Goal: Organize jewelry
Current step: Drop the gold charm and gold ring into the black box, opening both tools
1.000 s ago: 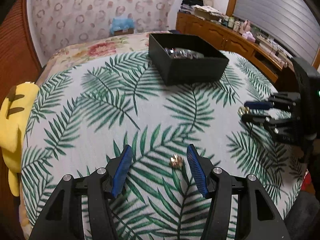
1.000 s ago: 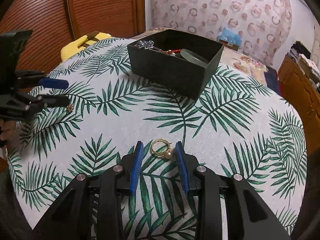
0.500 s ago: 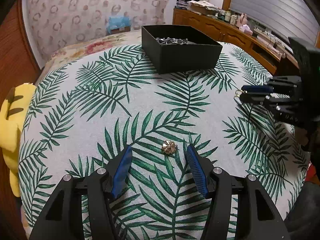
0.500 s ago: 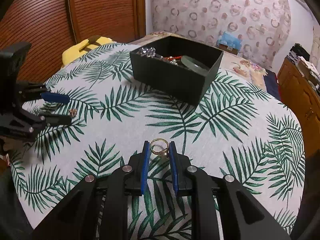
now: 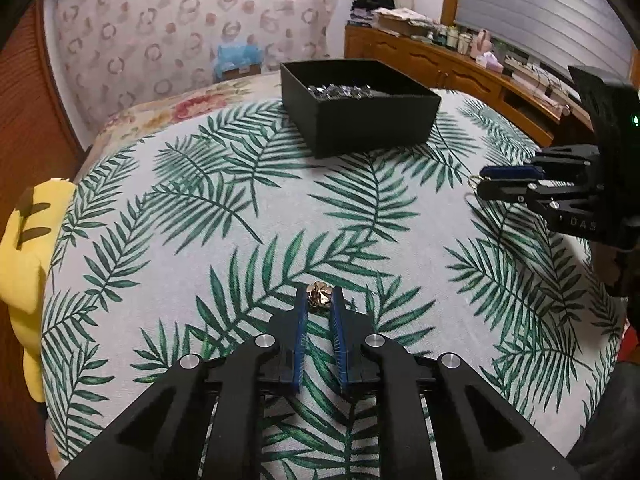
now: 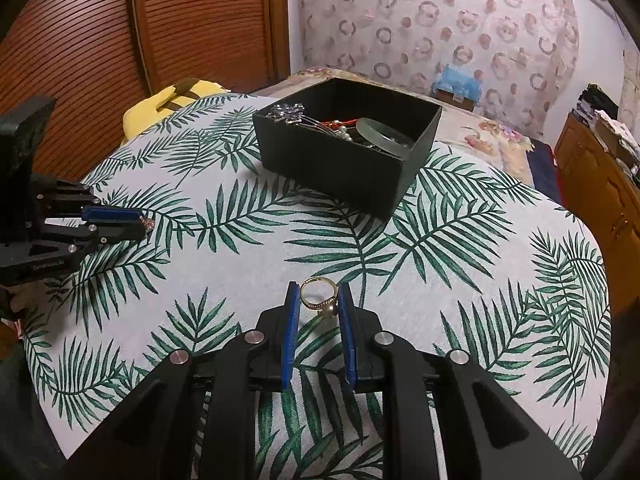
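Left view: the left tongs (image 5: 318,303) have just closed and pinch a small flower stud (image 5: 319,294) at the very tips on the worktop (image 5: 360,216), so lift slowly and level to the box (image 5: 360,120). Right view: the right tongs (image 6: 319,300) have narrowed onto the ring (image 6: 318,293); raise it straight, then carry it to the box (image 6: 344,168)

A round tabletop (image 5: 168,208) carries everything, covered by a white cloth printed with green palm fronds. In the left wrist view a black open box (image 5: 360,108) sits on it toward 12 o'clock, holding a heap of jewelry. A small gold flower-shaped piece (image 5: 318,295) lies near the cloth's middle, toward 6 o'clock. In the right wrist view a gold ring with a pearl (image 6: 319,297) is at the cloth toward 6 o'clock, the box at 12 o'clock.
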`<state>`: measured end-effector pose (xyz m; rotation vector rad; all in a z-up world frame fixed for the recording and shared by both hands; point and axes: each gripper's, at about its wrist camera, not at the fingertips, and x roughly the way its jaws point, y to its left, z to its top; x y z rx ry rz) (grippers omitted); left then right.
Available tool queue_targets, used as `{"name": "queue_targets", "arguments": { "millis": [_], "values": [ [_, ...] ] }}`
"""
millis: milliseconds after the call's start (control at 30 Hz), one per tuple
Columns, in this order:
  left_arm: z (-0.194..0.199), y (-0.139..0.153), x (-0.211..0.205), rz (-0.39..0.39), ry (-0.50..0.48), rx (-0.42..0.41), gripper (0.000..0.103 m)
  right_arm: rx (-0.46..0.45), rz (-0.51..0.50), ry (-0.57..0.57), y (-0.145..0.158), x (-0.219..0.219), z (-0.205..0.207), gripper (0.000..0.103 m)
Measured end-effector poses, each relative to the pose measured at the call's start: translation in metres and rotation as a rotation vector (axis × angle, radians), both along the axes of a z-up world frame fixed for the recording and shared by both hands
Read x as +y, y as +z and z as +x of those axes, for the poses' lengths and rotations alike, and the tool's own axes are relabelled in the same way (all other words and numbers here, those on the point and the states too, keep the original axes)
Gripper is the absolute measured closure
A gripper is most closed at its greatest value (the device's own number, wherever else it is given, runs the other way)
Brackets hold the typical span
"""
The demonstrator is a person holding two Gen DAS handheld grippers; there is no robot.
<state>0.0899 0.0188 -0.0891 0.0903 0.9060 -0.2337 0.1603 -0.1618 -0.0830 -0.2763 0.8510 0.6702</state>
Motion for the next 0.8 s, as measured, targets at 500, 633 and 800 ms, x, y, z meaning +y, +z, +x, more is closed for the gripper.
{"name": "queue_targets", "arguments": {
  "millis": [500, 633, 800],
  "values": [
    [0.009, 0.004, 0.005, -0.044, 0.012, 0.003, 0.092, 0.007, 0.006, -0.007, -0.003, -0.002, 0.006, 0.082],
    [0.014, -0.003, 0.002, -0.037, 0.009, 0.015, 0.081, 0.01, 0.006, -0.006, -0.004, -0.002, 0.006, 0.082],
    [0.017, -0.003, -0.001, -0.006, 0.0, 0.004, 0.089, 0.009, 0.006, -0.006, -0.004, -0.002, 0.006, 0.082]
  ]
}}
